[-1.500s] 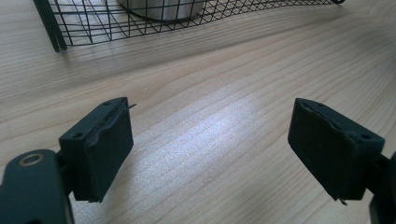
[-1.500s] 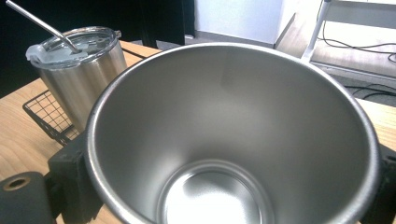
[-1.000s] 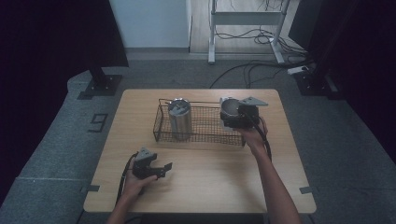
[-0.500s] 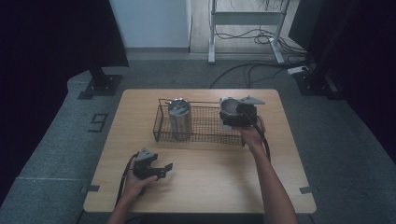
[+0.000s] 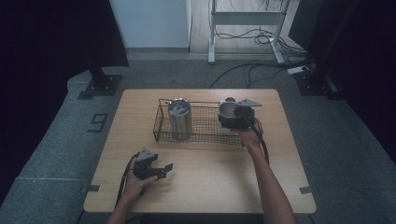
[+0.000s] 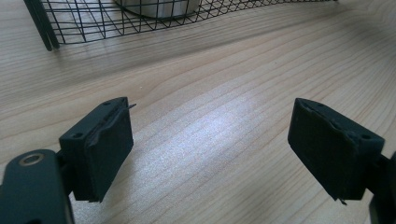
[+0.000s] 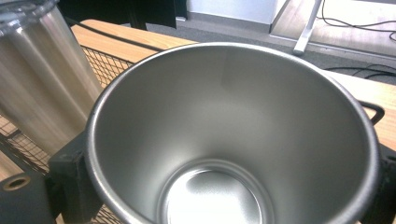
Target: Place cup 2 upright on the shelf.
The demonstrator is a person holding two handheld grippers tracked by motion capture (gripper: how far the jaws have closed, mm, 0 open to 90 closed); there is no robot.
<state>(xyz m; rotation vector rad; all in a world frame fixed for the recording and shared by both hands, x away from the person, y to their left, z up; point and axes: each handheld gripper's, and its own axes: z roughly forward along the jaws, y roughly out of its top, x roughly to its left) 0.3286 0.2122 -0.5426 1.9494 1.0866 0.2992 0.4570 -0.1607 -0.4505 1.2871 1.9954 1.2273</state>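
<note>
My right gripper (image 5: 236,118) is shut on an open steel cup (image 5: 227,110) at the right end of the black wire basket (image 5: 201,136). In the right gripper view the cup (image 7: 224,130) looks empty, with a black finger (image 7: 70,182) pressed against its left wall. A lidded steel tumbler (image 5: 179,116) stands upright in the left part of the basket and rises beside the cup (image 7: 42,79). My left gripper (image 5: 164,169) rests low over the wooden table (image 5: 210,186) in front of the basket. Its jaws (image 6: 210,149) stand wide apart, open, with bare wood between them.
The basket's near wall (image 6: 93,28) crosses the top of the left gripper view with the tumbler's base (image 6: 159,5) behind it. Cables (image 5: 252,70) and a metal stand (image 5: 212,51) lie on the floor beyond the table's far edge.
The right gripper has sunk slightly with the cup at the basket's right end. The left gripper has stayed where it was.
</note>
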